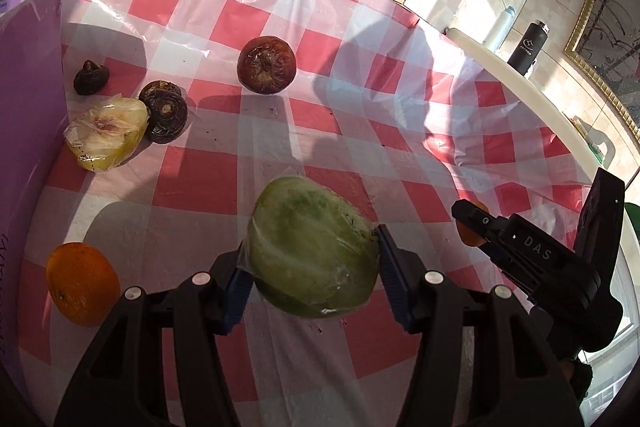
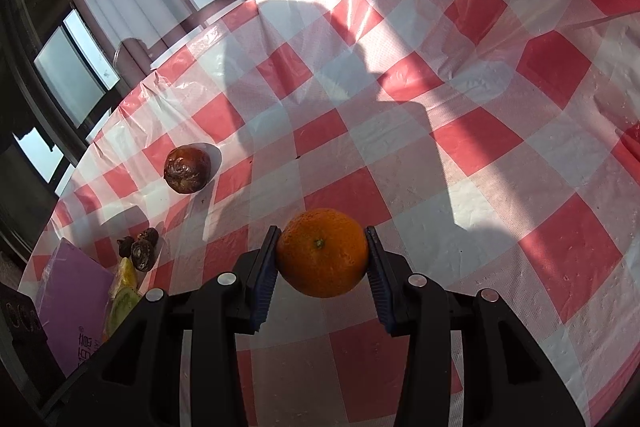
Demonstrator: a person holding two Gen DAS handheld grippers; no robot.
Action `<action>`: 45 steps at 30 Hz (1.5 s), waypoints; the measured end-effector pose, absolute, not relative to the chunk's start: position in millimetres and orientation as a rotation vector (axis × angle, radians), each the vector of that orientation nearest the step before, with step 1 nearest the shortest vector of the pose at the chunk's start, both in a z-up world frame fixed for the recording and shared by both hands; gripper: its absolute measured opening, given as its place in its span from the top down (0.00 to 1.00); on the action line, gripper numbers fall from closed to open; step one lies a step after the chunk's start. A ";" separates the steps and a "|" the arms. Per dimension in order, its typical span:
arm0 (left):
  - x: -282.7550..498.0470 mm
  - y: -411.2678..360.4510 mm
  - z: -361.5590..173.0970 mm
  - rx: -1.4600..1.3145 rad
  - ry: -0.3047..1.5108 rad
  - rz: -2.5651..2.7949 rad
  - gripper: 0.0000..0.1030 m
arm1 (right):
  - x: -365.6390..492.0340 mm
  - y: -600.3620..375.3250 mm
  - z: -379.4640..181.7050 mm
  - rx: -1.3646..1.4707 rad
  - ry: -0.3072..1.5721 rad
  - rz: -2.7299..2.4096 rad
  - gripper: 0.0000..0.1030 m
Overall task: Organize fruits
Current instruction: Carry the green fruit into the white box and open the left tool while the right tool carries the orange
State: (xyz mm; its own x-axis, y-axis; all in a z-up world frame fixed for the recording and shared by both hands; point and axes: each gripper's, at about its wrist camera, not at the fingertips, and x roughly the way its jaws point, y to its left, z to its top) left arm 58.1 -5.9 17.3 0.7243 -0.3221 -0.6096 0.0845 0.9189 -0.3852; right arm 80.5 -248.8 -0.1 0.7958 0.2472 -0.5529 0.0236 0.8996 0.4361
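My left gripper [image 1: 312, 255] is shut on a green plastic-wrapped fruit [image 1: 312, 247] above the checked tablecloth. My right gripper [image 2: 322, 255] is shut on an orange [image 2: 322, 253]; it also shows at the right of the left wrist view [image 1: 472, 223]. A second orange [image 1: 82, 283] lies at the lower left. A wrinkled brown fruit [image 1: 266, 63] [image 2: 187, 169] lies farther off. A wrapped yellow fruit piece [image 1: 106, 133] and three small dark fruits [image 1: 166, 111] lie by the purple box.
A purple box [image 1: 28, 115] [image 2: 76, 299] stands at the left edge of the table. The red-and-white checked plastic cloth [image 1: 400, 115] covers the round table. Two bottles [image 1: 528, 45] stand beyond the table's far right edge. Windows lie past the far edge.
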 end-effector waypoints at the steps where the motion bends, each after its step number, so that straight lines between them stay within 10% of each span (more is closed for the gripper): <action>1: 57.7 -4.4 17.6 -0.350 0.726 -0.228 0.45 | 80.0 -249.8 0.3 0.448 0.639 0.122 0.59; 28: -181.3 123.1 146.3 -0.338 0.250 0.075 0.45 | -39.5 -89.9 40.6 0.350 0.589 0.512 0.59; 45: -152.5 236.3 121.4 -0.270 0.494 0.369 0.49 | -76.0 95.8 73.9 -0.008 0.595 0.748 0.59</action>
State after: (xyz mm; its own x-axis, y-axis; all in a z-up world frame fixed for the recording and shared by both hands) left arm -152.5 236.3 121.4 0.8170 0.2779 -0.5052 -0.4061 0.8993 -0.1621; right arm -76.0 95.8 73.9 0.5767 0.6369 -0.5116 -0.6415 0.7408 0.1991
